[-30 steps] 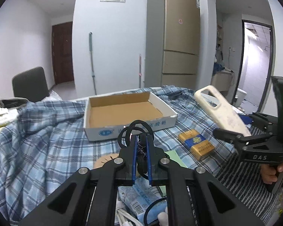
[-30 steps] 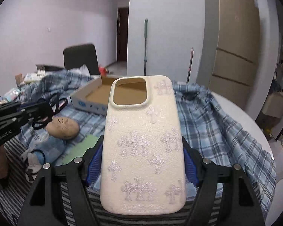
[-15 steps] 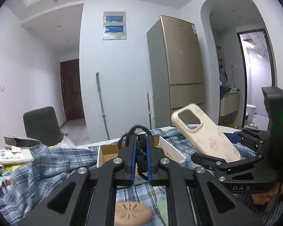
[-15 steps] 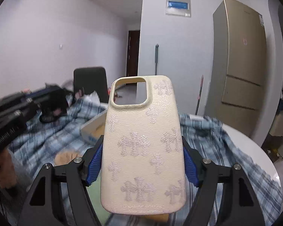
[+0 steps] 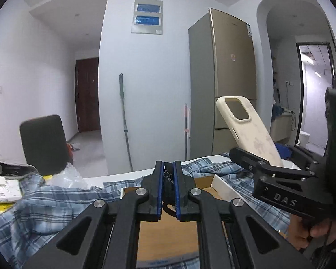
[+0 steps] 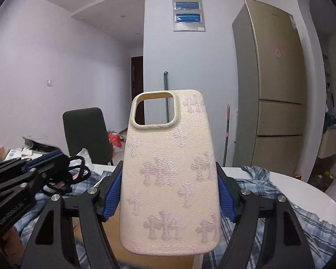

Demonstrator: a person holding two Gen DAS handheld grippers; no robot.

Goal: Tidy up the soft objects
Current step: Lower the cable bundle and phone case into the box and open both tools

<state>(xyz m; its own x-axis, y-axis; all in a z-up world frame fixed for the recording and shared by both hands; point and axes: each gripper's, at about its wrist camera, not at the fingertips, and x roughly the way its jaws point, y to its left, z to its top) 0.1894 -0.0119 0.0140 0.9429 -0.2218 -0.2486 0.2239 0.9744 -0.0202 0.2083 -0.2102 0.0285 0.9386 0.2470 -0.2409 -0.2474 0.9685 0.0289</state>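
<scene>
My left gripper [image 5: 168,179] is shut on a black hair tie [image 5: 167,180]; its loops show beyond the fingertips in the right wrist view [image 6: 75,172]. My right gripper [image 6: 169,192] is shut on a cream phone case with pale cross patterns [image 6: 171,174], held upright; the case also shows in the left wrist view [image 5: 246,127]. Both grippers hover above the open cardboard box [image 5: 168,235], whose brown floor lies below the left fingers. The right gripper [image 5: 280,179] is just right of the left one.
A blue plaid cloth [image 5: 44,206] covers the round white table [image 6: 302,192]. A dark chair [image 5: 42,143] stands behind on the left, papers [image 5: 0,188] at the far left. A gold fridge [image 5: 224,85] and a mop [image 5: 124,121] stand at the back wall.
Both grippers have risen and moved forward over the box, tilting up so the table items dropped out of view. Each keeps its hold.
</scene>
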